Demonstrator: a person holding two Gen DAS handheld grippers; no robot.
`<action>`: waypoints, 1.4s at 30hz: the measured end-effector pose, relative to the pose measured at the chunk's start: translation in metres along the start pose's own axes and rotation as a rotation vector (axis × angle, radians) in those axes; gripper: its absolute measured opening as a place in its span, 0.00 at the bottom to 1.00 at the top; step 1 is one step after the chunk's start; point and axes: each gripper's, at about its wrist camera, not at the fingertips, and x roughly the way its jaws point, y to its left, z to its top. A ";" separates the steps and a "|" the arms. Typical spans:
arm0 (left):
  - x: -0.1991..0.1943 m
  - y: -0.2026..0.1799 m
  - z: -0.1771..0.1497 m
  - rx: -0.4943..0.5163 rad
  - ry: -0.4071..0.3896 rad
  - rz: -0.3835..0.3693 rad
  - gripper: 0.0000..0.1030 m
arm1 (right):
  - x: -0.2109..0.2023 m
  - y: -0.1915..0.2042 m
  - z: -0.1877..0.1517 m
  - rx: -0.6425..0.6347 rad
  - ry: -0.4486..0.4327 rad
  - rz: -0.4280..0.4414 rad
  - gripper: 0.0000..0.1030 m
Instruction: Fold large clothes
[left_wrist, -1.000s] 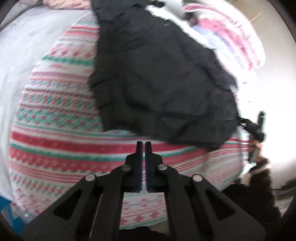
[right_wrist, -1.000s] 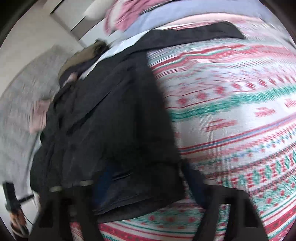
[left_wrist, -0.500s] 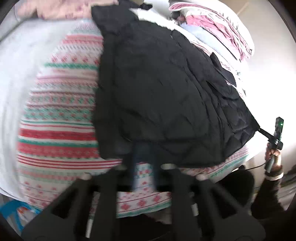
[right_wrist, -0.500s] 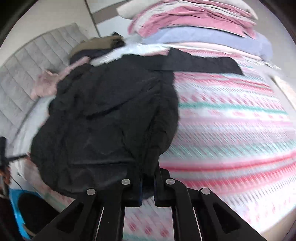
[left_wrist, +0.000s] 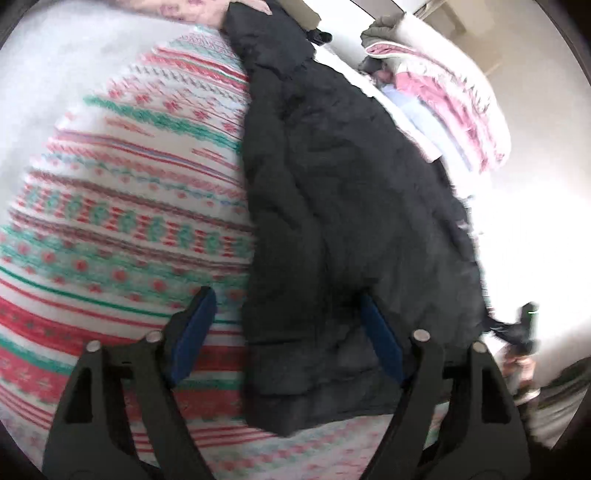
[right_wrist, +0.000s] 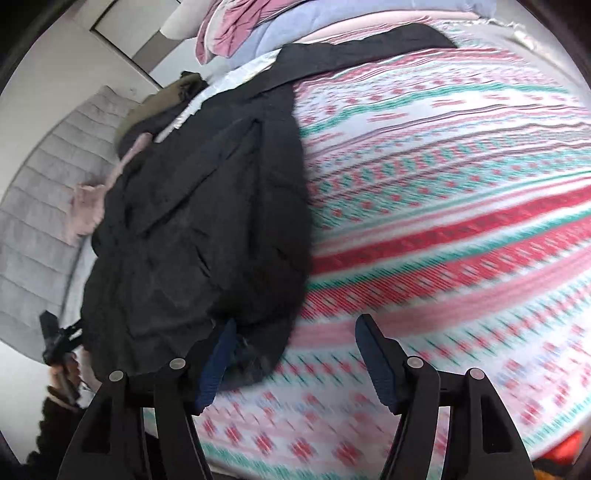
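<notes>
- Your left gripper (left_wrist: 284, 328) and right gripper (right_wrist: 293, 349), pinched shut half a second ago, now gape empty.
- The black coat (left_wrist: 332, 206) lies released along the patterned bedspread's (right_wrist: 461, 206) near edge (one lengthwise fold apparently laid).

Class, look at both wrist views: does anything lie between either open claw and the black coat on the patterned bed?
Nothing visible does. The left claw and the right claw both hang open right at the hem of the black coat, with only the patterned blanket beneath.
</notes>
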 end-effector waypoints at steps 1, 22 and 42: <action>0.007 -0.006 0.001 -0.033 0.069 -0.085 0.16 | 0.007 0.002 0.004 0.008 -0.007 0.006 0.66; -0.038 -0.086 -0.031 0.387 0.129 0.472 0.73 | -0.028 0.091 -0.007 -0.231 -0.038 -0.351 0.52; 0.050 -0.075 0.115 0.412 -0.007 0.195 0.63 | 0.160 0.325 0.050 -0.466 0.118 0.272 0.71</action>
